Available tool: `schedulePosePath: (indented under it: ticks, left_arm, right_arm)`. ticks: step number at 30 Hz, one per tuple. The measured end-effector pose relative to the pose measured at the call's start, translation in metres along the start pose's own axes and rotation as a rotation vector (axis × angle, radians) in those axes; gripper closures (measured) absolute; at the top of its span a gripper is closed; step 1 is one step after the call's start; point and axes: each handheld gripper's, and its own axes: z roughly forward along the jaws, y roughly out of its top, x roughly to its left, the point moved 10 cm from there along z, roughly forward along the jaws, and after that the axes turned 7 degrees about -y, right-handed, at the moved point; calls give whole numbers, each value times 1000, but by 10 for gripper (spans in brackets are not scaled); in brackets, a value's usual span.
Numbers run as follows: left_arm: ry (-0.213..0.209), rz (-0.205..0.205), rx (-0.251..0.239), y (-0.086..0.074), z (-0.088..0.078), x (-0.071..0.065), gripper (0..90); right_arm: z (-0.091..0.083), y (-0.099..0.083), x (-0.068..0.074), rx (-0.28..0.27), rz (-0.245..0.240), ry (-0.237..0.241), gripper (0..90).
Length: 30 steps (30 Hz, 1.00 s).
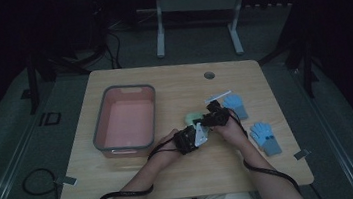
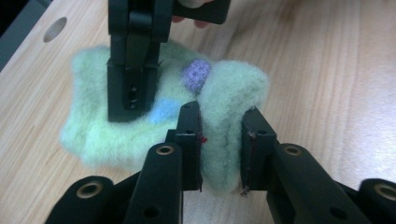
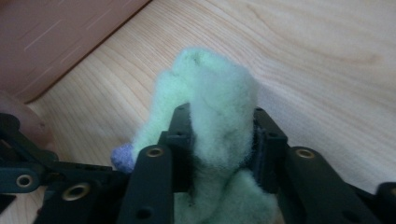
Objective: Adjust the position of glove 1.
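Fingers of both grippers are clamped on one fuzzy green glove, which lies on the bench just past the middle, at about four o'clock from the pink tub. In the left gripper view, the left gripper pinches a raised fold at the glove's near edge, the pile bulging between its narrow-set fingers. A purple knitted tip and a pale blue patch show on the glove at twelve and eleven o'clock from that fold. The right gripper comes down from the top of that view and presses into the glove at ten o'clock from the left one.

In the right gripper view, the right gripper holds a thick bunch of green pile that stands up between its fingers, with the purple tip at nine o'clock and the tub wall at eleven.

From the high view the left gripper and right gripper sit close together. Two blue gloves lie on the bench, one at two o'clock from the grippers, the other at four o'clock.
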Motion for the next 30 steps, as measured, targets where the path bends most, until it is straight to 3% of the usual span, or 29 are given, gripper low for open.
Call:
schedulePosePath:
  ticks: [6, 13, 20, 23, 25, 30]
  left_arm:
    - [-11, 20, 11, 10, -14, -3, 745]
    - [-26, 11, -8, 25, -40, -2, 744]
    - [-9, 54, -12, 42, -69, 9, 744]
    - [-10, 58, -10, 43, -74, 12, 744]
    - [-22, 73, -3, 42, -87, 19, 744]
    - [-26, 97, 11, 38, -102, 27, 744]
  right_arm:
    - [-10, 3, 8, -6, -34, 5, 694]
    - [-34, 16, 21, -67, -66, 11, 698]
    - [-60, 36, 31, -123, -85, 29, 700]
    - [-61, 38, 32, -127, -84, 30, 700]
    - [-67, 50, 39, -148, -89, 37, 701]
    - [-68, 64, 51, -163, -90, 55, 703]
